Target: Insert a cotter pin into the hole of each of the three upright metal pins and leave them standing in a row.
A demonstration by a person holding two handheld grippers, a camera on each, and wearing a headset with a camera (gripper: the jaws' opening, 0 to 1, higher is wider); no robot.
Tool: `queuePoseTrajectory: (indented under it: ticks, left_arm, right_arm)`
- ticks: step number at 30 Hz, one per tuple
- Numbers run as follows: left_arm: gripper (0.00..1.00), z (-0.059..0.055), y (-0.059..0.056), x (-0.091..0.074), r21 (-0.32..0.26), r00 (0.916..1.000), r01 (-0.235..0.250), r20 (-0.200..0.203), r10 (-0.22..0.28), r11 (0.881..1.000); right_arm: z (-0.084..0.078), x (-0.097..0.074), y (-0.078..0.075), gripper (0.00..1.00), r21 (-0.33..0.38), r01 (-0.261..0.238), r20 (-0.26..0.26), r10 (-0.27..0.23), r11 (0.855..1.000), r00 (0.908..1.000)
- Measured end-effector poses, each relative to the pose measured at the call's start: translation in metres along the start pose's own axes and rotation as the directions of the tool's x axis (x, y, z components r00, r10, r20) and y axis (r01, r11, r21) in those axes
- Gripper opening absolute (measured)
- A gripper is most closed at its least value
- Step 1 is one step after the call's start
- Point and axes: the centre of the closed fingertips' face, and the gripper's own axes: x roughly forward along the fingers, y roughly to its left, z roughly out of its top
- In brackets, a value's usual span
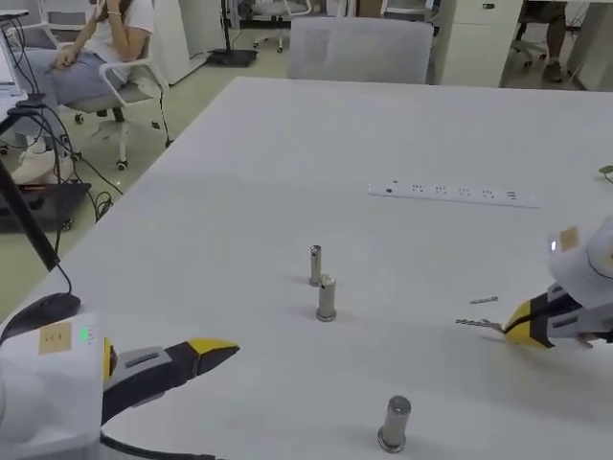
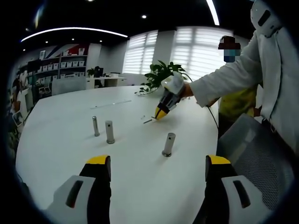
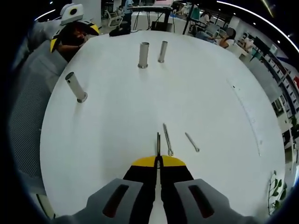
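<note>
Three upright metal pins stand on the white table: a thin one (image 1: 315, 265), one beside it (image 1: 327, 298), and a thicker one (image 1: 394, 424) nearer to me. My left gripper (image 1: 215, 350) hovers at the lower left, its jaws wide open (image 2: 158, 161) and holding nothing, facing the pins (image 2: 110, 132). My right gripper (image 1: 512, 326) rests low at the right, shut (image 3: 159, 161) on a cotter pin (image 3: 158, 142) that sticks out forward. Two loose cotter pins (image 3: 167, 139) (image 3: 191, 142) lie just ahead of it. One of the loose cotter pins (image 1: 484, 300) is also in the head view.
A white power strip (image 1: 455, 194) lies farther back on the table (image 1: 239, 172). A grey chair (image 1: 359, 48) stands at the far edge. A person sits on an office chair (image 1: 105, 57) at the back left. A black cable and device (image 1: 38, 311) lie by the left edge.
</note>
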Motion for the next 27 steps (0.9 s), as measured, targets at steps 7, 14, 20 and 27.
queuePoseTrajectory:
  ticks: [7, 14, 20, 27]
  left_arm:
    - [0.82, 0.007, -0.004, 0.001, 0.015, 1.0, 0.009, 0.004, -0.009, 1.0]
    - [0.81, 0.014, -0.009, 0.005, 0.033, 0.9996, 0.025, 0.013, -0.026, 0.999]
    - [0.8, 0.021, -0.016, 0.012, 0.059, 0.9986, 0.049, 0.018, -0.05, 0.997]
    - [0.79, 0.028, -0.02, 0.019, 0.079, 0.9972, 0.068, 0.026, -0.071, 0.995]
  right_arm:
    - [0.009, -0.012, 0.007, 0.02, -0.008, 0.0, 0.013, 0.0, 1.0, 0.9999]
    - [0.022, -0.029, 0.017, 0.02, -0.028, 0.004, 0.028, -0.004, 1.0, 0.9996]
    - [0.039, -0.044, 0.032, 0.02, -0.061, -0.013, 0.039, 0.015, 0.998, 0.9991]
    - [0.057, -0.056, 0.052, 0.02, -0.105, -0.042, 0.037, 0.046, 0.994, 0.9982]
